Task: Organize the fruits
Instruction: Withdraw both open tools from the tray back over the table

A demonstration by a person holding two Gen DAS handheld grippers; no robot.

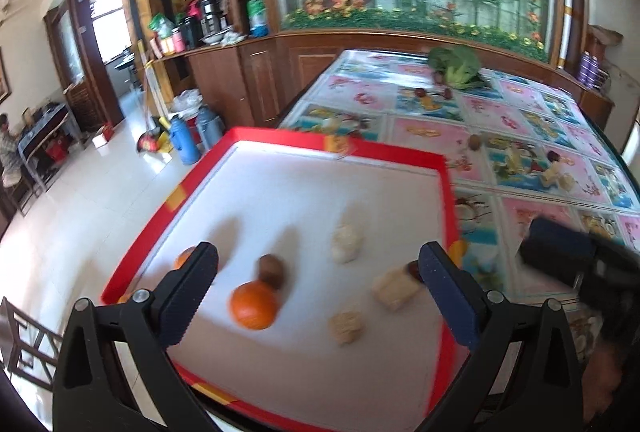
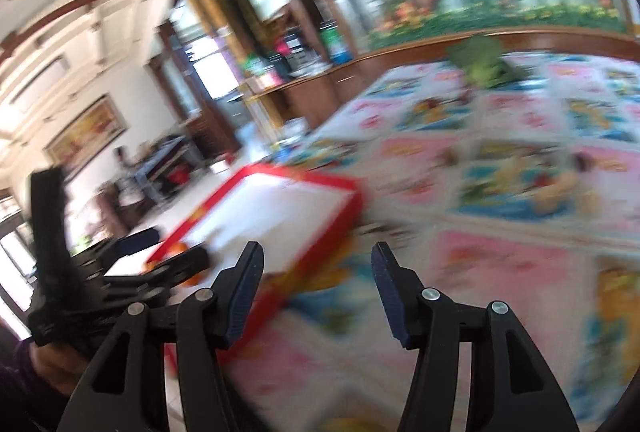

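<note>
Left wrist view first: we see our left gripper (image 1: 318,286) with its fingers (image 1: 188,298) spread wide apart and holding nothing, poised over the near part of a red-rimmed tray (image 1: 400,148) with a white floor. Closest to us in the tray lie an orange (image 1: 253,305) and a pale, knobbly fruit (image 1: 346,327); a small brown fruit (image 1: 273,271) touches the orange on its far side. A second orange (image 1: 185,258) peeks out behind the left finger, near the tray's left rim. Toward the right finger sits a pale blocky piece (image 1: 396,288) with a dark red fruit (image 1: 413,269) just beside it, and farther in rests another pale fruit (image 1: 345,243). The tray sits at the left edge of the desk (image 1: 496,119), which is covered by a colourful patterned cloth. Out on the desk beyond the tray we make out a small brown fruit (image 1: 475,141), a pale one (image 1: 565,180) farther right, and, at the far end, a few dark red fruits (image 1: 420,92) near a leafy green vegetable (image 1: 456,65). Our right gripper (image 1: 560,252) shows at the right, above the desk beside the tray. In the right wrist view, heavily blurred, its fingers (image 2: 242,296) also stand apart with nothing between them, over the cloth just right of the tray.
</note>
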